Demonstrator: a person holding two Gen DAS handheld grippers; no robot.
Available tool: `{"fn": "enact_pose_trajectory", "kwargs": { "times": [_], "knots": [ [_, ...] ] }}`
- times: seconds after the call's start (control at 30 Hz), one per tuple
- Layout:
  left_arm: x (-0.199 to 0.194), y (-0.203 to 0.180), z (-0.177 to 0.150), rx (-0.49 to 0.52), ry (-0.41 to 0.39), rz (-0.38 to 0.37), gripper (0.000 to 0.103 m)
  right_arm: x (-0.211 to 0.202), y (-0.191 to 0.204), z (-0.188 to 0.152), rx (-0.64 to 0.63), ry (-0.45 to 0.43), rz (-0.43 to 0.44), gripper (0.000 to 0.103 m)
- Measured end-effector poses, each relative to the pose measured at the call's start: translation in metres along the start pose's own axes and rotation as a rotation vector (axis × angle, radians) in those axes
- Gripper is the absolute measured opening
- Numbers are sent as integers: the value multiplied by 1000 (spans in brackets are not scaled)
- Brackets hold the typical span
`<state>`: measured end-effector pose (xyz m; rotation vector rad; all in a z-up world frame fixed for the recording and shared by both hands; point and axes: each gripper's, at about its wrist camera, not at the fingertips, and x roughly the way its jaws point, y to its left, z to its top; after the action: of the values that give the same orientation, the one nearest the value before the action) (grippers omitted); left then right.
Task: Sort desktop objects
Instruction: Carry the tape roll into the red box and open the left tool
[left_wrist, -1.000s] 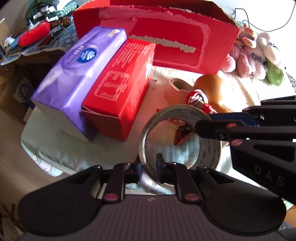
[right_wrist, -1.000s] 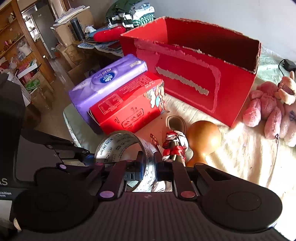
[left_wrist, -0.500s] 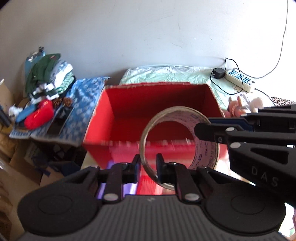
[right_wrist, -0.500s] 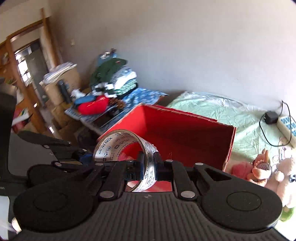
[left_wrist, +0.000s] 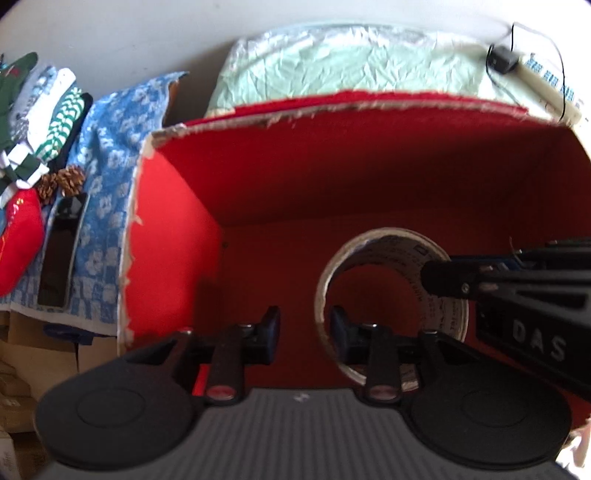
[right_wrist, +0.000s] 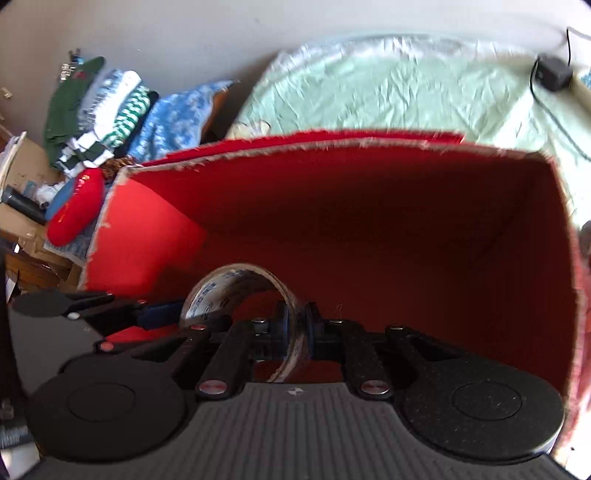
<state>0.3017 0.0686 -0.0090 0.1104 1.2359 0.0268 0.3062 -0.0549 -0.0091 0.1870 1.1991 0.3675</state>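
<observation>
A roll of clear packing tape (left_wrist: 391, 291) hangs inside the open red cardboard box (left_wrist: 177, 236). My left gripper (left_wrist: 303, 326) is open; its right finger sits against the roll's left wall and the left finger stands apart. My right gripper (right_wrist: 295, 325) is shut on the tape roll (right_wrist: 236, 288), pinching its wall. In the left wrist view the right gripper (left_wrist: 461, 280) reaches in from the right and grips the roll's right side. The box floor (right_wrist: 388, 295) below looks bare.
A pale green sheet (left_wrist: 351, 66) lies behind the box with a power strip and adapter (left_wrist: 502, 61) on it. Left of the box are a blue patterned cloth (left_wrist: 107, 147), folded clothes (left_wrist: 33, 107), pine cones and a red pouch (right_wrist: 74, 212).
Both grippers carried the tape roll up from the table and over into the red box. My left gripper has opened and let go of the roll's wall; the right gripper still holds it.
</observation>
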Motion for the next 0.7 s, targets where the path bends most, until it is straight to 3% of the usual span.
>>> {"fn": "enact_pose_trajectory", "kwargs": {
  "times": [0.03,0.1,0.3,0.37,0.47,0.57,0.63,0.7],
  "knots": [
    [2,-2,-2,28,6,20,56,6,0,2,19,14,-6,10],
    [2,-5,-4,84,-1,35,60,10,2,4,59,36,-23,12],
    [-20,-4,-17,177,-71,-14,61,12,17,13,111,14,-69,11],
    [-37,0,-27,202,-132,-35,63,13,20,17,137,2,-81,9],
    [-58,12,-42,221,-205,-114,65,19,26,21,212,9,-31,13],
    [-65,21,-52,215,-243,-111,56,25,39,23,206,13,-7,13],
    [-62,31,-55,195,-239,-123,56,30,47,23,183,43,31,16],
    [-58,40,-57,177,-223,-152,57,33,47,21,199,65,54,31]
  ]
}}
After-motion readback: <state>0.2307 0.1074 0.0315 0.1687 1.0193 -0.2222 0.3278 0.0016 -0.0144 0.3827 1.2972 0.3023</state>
